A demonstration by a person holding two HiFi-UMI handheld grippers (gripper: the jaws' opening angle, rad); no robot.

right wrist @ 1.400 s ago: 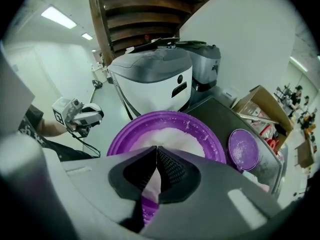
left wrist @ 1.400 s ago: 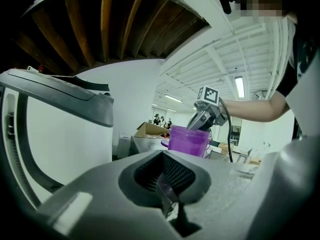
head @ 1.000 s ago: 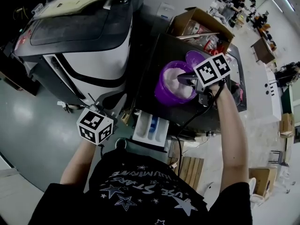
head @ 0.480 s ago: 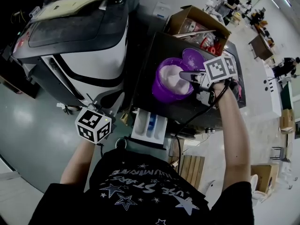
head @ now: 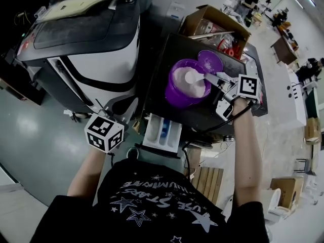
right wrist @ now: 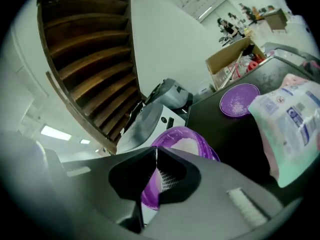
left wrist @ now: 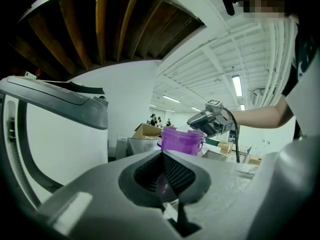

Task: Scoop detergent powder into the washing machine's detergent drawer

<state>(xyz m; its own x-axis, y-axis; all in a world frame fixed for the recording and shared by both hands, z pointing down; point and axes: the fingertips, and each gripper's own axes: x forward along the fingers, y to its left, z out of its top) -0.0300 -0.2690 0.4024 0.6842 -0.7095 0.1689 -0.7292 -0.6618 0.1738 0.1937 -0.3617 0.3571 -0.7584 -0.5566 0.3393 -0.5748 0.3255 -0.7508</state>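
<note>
A purple tub [head: 186, 89] of white detergent powder stands on the black table [head: 167, 65]. My right gripper [head: 216, 81] is at the tub's right rim, shut on the handle of a white scoop [head: 192, 77]. The scoop's bowl holds powder and sits over the tub. The washing machine's detergent drawer [head: 162, 133] is pulled out below the table's near edge, with white and blue compartments. My left gripper [left wrist: 162, 156] hangs low to the left of the drawer, its jaws shut with nothing between them. In its view the tub [left wrist: 181, 140] is seen from below.
The washing machine [head: 86, 49] fills the left side. A purple lid [head: 210, 61] lies behind the tub, next to an open cardboard box [head: 215, 27]. A detergent bag [right wrist: 295, 124] lies on the table to the right. Grey floor spreads at the lower left.
My right gripper has drawn back to the right from over the tub, bringing the powder-filled scoop into sight. The left gripper has barely moved.
</note>
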